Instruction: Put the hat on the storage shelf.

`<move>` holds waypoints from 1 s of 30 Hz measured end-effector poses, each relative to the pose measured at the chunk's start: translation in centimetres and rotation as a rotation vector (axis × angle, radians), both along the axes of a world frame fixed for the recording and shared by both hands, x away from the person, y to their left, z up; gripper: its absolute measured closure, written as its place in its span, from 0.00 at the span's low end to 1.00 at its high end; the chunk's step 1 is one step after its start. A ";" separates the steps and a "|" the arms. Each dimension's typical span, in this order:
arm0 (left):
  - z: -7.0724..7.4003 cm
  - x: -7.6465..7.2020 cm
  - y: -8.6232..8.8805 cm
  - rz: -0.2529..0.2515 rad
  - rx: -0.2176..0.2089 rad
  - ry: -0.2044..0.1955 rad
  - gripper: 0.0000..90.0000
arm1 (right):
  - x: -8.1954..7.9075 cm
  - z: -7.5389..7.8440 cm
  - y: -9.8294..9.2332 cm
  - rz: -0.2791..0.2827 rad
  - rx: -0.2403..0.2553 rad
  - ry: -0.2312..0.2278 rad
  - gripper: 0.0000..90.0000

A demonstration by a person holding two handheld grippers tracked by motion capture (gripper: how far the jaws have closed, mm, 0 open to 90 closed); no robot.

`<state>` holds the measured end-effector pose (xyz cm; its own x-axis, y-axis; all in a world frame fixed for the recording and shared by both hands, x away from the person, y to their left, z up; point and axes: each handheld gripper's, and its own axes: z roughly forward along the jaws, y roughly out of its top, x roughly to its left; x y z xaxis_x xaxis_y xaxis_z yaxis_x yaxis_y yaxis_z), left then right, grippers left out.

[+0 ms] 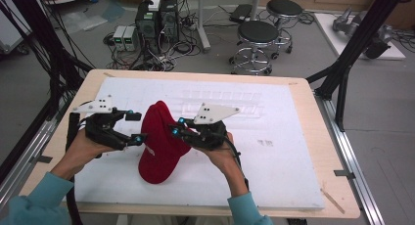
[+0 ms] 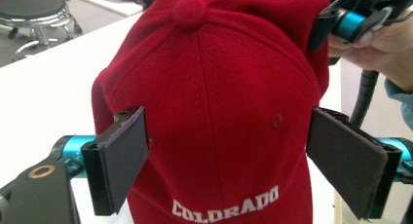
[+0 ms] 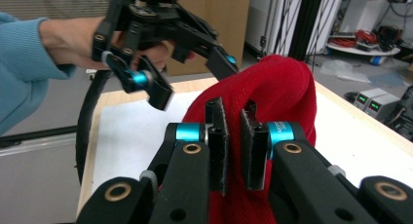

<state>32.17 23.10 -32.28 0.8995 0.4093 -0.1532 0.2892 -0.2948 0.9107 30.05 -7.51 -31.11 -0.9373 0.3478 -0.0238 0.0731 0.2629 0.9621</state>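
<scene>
Between wide left gripper point(image 2: 229, 160) jaws, red cap point(image 2: 214, 87) reading "COLORADO", right gripper point(image 3: 233, 146) pinching it

left gripper point(image 1: 131, 128) jaws spread wide; right gripper point(image 1: 177, 126) jaws nearly closed, pinching fabric; both hand-held

Red cap point(image 2: 214, 112) (white COLORADO lettering), black claws with teal accents, white board point(image 1: 274, 151), tan table point(image 1: 328, 151).
</scene>
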 end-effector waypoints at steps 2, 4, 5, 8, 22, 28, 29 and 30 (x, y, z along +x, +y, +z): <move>-0.1 0.3 -0.2 -0.016 0.006 0.011 0.18 | 0.0 0.1 0.1 0.013 -0.001 -0.006 0.93; -0.2 0.5 -0.3 -0.011 0.019 0.011 0.18 | 0.0 0.1 0.2 0.024 0.000 -0.012 0.93; -0.2 0.7 -0.3 -0.011 0.023 0.015 0.18 | 0.0 0.1 0.3 0.026 -0.003 -0.013 0.93; -0.2 1.1 -0.3 -0.019 0.024 0.020 0.17 | 0.0 0.2 0.5 0.041 -0.006 -0.023 0.93; 0.6 1.7 -1.5 -0.069 0.016 0.041 0.14 | 0.0 0.3 0.9 0.059 -0.023 -0.040 0.93; 0.3 1.5 -2.0 -0.107 0.070 0.035 0.24 | 0.1 0.4 1.1 0.057 -0.023 -0.044 0.93; 0.3 1.5 -2.0 -0.110 0.073 0.035 0.27 | 0.0 0.4 1.1 0.058 -0.022 -0.041 0.93; 0.3 1.5 -2.0 -0.113 0.070 0.039 0.30 | 0.0 0.4 1.2 0.062 -0.024 -0.045 0.93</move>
<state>33.65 21.09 -31.98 0.9343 0.3167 -0.1636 0.2856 -0.3903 0.8753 30.06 -6.31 -30.66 -0.9547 0.2881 -0.0745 0.0124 0.2887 0.9573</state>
